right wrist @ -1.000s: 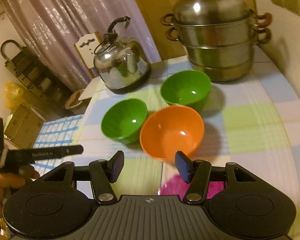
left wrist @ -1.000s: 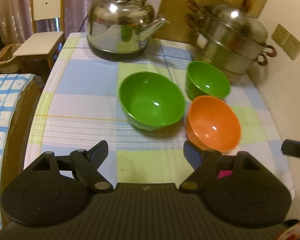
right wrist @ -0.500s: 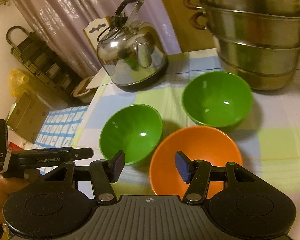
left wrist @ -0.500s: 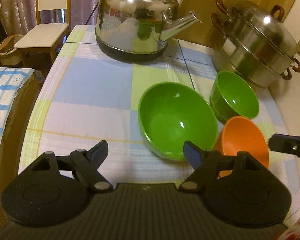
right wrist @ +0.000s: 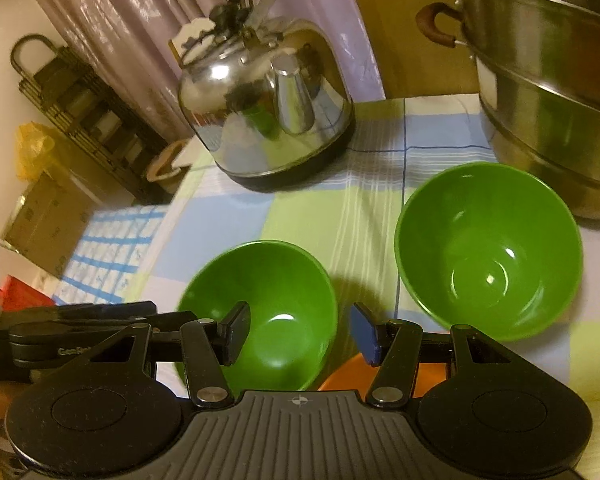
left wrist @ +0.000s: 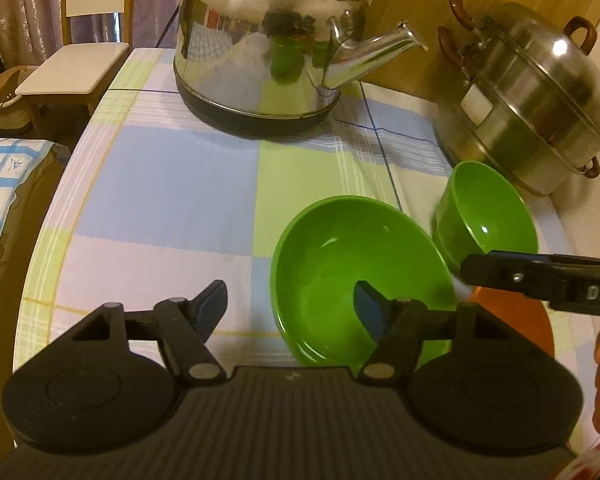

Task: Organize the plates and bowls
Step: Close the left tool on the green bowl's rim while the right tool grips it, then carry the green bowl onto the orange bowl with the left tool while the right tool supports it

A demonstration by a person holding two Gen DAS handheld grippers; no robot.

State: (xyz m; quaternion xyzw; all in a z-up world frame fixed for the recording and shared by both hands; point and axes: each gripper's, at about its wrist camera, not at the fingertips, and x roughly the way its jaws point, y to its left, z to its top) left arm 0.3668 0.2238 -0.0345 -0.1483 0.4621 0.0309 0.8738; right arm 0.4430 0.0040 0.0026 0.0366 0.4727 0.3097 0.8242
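Note:
A near green bowl (left wrist: 340,264) (right wrist: 276,300) sits on the checked tablecloth. My left gripper (left wrist: 290,308) is open, its right finger inside this bowl and its left finger outside the rim. A second green bowl (left wrist: 488,212) (right wrist: 488,248) stands behind to the right. An orange bowl (left wrist: 528,320) (right wrist: 348,372) lies mostly hidden under the grippers. My right gripper (right wrist: 298,330) is open and empty, hovering over the near green bowl's right rim and the orange bowl; it also shows in the left wrist view (left wrist: 540,276).
A steel kettle (left wrist: 268,44) (right wrist: 268,100) stands at the back of the table (left wrist: 160,184). A stacked steel steamer pot (left wrist: 532,92) (right wrist: 552,80) stands at the back right, close to the second green bowl. A white chair (left wrist: 76,64) stands beyond the table's left edge.
Both grippers have moved forward and down towards the bowls. My left gripper's right finger now reaches inside the near green bowl. The orange bowl has slipped under the grippers.

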